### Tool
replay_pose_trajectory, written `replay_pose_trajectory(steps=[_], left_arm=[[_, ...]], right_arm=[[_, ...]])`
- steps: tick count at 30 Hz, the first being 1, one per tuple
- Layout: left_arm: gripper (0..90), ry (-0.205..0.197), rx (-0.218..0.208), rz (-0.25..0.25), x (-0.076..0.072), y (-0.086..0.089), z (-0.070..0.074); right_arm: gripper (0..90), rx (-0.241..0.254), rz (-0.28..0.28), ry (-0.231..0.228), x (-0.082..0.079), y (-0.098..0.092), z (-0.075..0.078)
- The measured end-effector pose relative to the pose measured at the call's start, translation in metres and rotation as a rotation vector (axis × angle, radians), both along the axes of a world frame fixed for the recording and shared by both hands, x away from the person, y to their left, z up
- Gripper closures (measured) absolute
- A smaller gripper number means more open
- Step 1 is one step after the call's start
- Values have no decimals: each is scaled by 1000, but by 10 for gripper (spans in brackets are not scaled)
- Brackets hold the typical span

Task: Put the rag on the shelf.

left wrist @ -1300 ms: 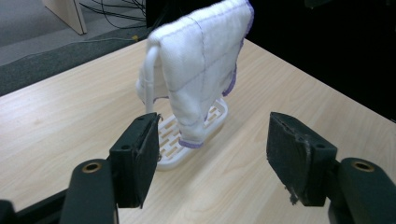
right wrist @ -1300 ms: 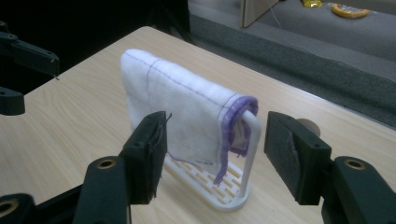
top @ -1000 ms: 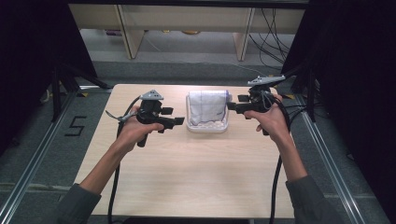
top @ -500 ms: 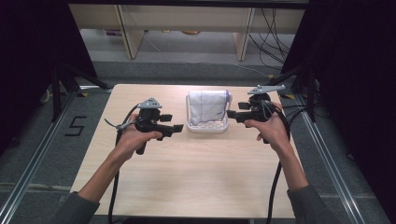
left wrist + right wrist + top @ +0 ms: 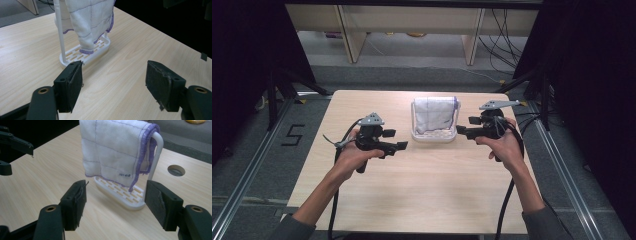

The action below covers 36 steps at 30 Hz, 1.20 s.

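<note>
Since the towel (image 5: 434,115) drapes its rack (image 5: 433,135) (for drying, seemingly), my left tool (image 5: 403,145) and right tool (image 5: 460,131) flank it, jaws wide and empty.

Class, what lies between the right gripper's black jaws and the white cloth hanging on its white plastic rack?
Only bare wooden table, seen in the right gripper view, separates right gripper from white cloth.

Probably lab: curtained, railed table (image 5: 427,200)
</note>
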<state>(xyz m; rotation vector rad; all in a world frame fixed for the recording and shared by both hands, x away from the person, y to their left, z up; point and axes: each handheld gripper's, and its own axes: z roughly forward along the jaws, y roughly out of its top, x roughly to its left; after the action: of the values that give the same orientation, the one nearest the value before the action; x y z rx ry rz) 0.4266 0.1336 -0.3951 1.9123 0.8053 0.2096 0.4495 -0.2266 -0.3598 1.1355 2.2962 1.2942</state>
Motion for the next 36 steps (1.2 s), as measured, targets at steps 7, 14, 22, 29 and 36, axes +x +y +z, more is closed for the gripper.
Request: replay_pose_trajectory(steps=[7, 14, 22, 29, 36], left_arm=[[269, 18, 13, -14, -6, 1, -9], [246, 29, 23, -29, -17, 1, -20], [232, 34, 32, -24, -27, 6, -32], [222, 35, 20, -21, -40, 9, -48], [206, 56, 50, -33, -53, 9, -68]], right_arm=[[301, 16, 12, -3, -13, -3, -6], [287, 54, 10, 14, -28, -2, -16], [287, 55, 36, 39, -36, 2, -36], [288, 44, 57, 57, -43, 5, -54], [285, 45, 65, 66, -47, 11, -63]])
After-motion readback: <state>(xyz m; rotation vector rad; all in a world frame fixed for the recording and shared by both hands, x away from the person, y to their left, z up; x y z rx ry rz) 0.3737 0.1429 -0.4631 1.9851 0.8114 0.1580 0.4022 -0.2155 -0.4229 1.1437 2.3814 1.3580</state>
